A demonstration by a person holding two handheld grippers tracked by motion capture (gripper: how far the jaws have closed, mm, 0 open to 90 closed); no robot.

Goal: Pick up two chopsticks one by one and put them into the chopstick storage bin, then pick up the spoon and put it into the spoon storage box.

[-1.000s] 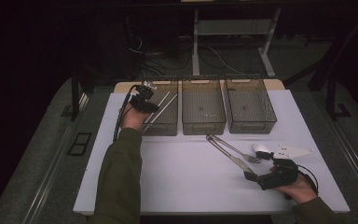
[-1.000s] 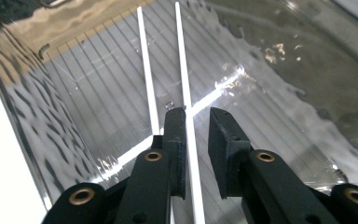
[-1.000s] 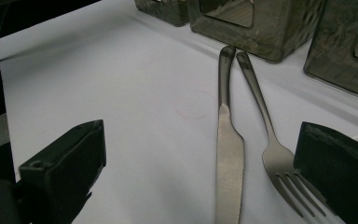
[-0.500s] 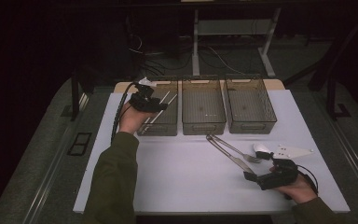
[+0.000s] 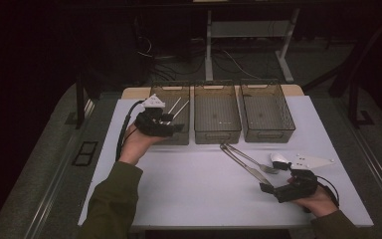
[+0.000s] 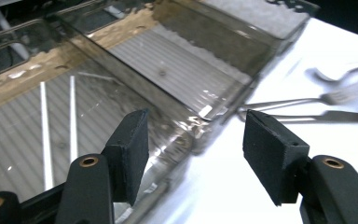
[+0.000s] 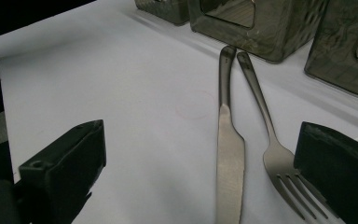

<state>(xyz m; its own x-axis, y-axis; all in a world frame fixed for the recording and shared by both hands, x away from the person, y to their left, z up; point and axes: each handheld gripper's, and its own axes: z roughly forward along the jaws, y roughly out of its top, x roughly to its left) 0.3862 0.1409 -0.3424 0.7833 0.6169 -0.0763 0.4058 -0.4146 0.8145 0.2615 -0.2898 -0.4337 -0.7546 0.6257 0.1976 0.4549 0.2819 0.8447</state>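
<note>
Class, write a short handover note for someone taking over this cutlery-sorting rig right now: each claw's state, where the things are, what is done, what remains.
Left claw: open, empty, jaws just been opening, over the left bin, which holds two white chopsticks.
Right claw: open, empty, low on the table by the knife and fork.
Middle bin and right bin look empty.
Done: chopsticks binned.
Left: knife, fork and the white spoon, probably one kind per bin.

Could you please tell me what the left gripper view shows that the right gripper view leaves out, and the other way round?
Left gripper view: two white sticks lying inside the nearest bin. Right gripper view: a faint ring mark on the white table, just left of the knife. Shared: the knife and the fork lying side by side, handles toward the row of bins.
</note>
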